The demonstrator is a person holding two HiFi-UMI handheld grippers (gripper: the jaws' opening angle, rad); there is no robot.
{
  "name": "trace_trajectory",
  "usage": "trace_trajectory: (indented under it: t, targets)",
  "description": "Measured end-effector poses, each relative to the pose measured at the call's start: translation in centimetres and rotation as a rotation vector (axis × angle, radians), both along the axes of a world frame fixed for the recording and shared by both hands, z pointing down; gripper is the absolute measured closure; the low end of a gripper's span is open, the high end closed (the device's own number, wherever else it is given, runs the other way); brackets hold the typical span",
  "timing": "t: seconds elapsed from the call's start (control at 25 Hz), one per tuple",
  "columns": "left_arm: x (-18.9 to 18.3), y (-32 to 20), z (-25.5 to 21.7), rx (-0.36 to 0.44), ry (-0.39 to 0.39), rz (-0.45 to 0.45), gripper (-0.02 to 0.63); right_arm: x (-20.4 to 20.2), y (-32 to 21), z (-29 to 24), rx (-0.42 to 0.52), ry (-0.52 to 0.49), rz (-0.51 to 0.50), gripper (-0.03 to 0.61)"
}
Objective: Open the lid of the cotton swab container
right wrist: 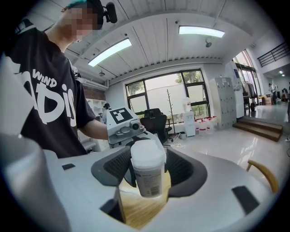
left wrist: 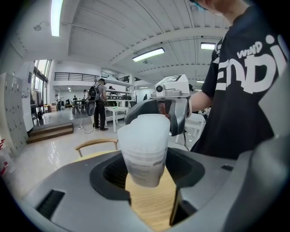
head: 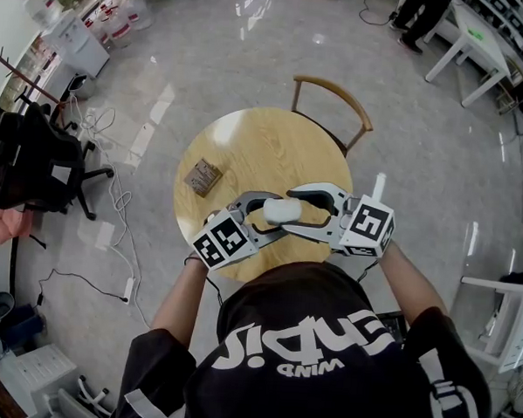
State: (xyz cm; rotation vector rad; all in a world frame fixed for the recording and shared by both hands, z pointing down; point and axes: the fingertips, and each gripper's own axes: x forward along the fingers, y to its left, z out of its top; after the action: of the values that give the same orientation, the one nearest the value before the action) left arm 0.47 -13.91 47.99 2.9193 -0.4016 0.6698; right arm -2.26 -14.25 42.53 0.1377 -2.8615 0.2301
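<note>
Person stands at the near edge of a round wooden table (head: 247, 151), a tong in each hand, both brought together in front of the chest.

Cotton swab container (head: 283, 212): off the table, held in the air between the two tools just above the near rim, roughly upright. Lid (right wrist: 147, 154) on.

Left gripper (left wrist: 146, 174): jaws spread wide and closed on the container's translucent body, pads against its sides.

Right gripper (right wrist: 148, 174): comes in from the opposite side, jaws round the white lid, pads seemingly pressed to it.

Step in hand, as I read it: part the lid from the body. To do it well, the left should clamp firmly as the anchor and not rotate. The right should work the lid only, pulling straight along the container's axis. Whether the lid twists or snaps off I cannot tell. Keep the container upright and over the table, so loose swabs land there.

Small brown object (head: 203, 176) lies well apart on the table.
</note>
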Motion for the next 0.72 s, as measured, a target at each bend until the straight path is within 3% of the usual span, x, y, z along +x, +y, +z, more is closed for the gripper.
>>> trace_trajectory:
  t: [0.4, 0.72]
  targets:
    - [0.35, 0.09, 0.21, -0.006, -0.004, 0.007, 0.357, 0.11, -0.04, 0.56, -0.019, 0.001, 0.021, 0.348]
    - [0.40, 0.73, 0.44, -0.025, 0.014, 0.040, 0.359, 0.30, 0.22, 0.75, -0.093, -0.036, 0.014, 0.354]
